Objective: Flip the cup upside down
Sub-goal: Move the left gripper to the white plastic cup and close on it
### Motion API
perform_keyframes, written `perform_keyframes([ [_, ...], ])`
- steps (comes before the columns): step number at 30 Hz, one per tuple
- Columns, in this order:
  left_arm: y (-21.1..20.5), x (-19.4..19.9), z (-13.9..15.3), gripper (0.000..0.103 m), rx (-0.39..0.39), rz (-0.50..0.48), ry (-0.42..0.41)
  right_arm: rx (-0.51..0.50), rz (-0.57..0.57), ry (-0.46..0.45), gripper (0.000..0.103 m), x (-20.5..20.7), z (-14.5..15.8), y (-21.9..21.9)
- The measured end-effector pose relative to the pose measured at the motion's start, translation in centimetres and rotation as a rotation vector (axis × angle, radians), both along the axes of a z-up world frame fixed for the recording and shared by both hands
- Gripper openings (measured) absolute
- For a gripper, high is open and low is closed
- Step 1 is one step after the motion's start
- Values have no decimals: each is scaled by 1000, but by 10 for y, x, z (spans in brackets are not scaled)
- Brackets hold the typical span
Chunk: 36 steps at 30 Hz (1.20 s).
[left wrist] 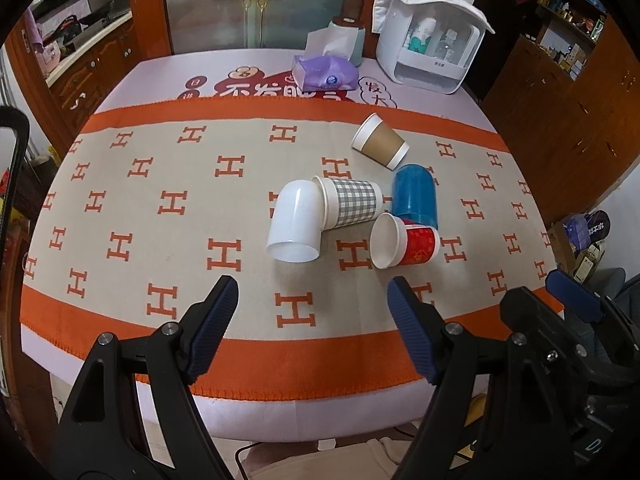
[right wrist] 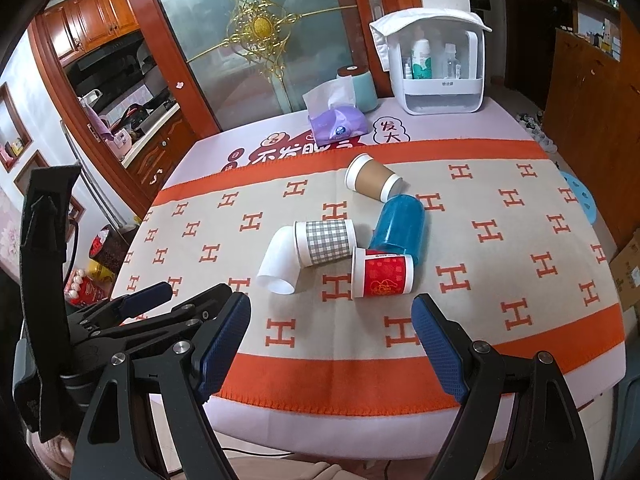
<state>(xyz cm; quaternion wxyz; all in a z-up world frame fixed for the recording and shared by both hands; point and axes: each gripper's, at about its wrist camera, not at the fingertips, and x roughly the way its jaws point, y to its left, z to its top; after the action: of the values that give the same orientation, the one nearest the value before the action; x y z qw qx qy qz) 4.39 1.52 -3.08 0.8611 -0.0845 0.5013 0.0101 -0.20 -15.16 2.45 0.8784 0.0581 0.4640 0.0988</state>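
Observation:
Several cups lie on their sides in the middle of the table: a white plastic cup, a grey checked paper cup, a red paper cup, a blue plastic cup and a brown paper cup farther back. My left gripper is open and empty above the near table edge. My right gripper is open and empty, near the red cup. The left gripper also shows at the left of the right wrist view.
An orange and beige cloth covers the table. At the back stand a purple tissue pack, a teal canister and a white storage box. Wooden cabinets stand to the right.

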Motion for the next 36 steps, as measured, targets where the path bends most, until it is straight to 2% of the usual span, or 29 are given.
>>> perform_keyframes([
  [4,8,13,-11,75,0,7,30,13,-6,28,84,19,-7,0],
  [8,15,30,-23,76,37,13,50,23,-11,58,84,37,-19,2],
  [18,37,89,-63,79,14,-10,118,42,-22,156,84,97,-78,13],
  [28,65,151,-134,79,-121,16,300,65,-36,247,84,150,-134,11],
  [36,57,177,-156,79,-179,-22,338,79,-21,302,84,165,-158,16],
])
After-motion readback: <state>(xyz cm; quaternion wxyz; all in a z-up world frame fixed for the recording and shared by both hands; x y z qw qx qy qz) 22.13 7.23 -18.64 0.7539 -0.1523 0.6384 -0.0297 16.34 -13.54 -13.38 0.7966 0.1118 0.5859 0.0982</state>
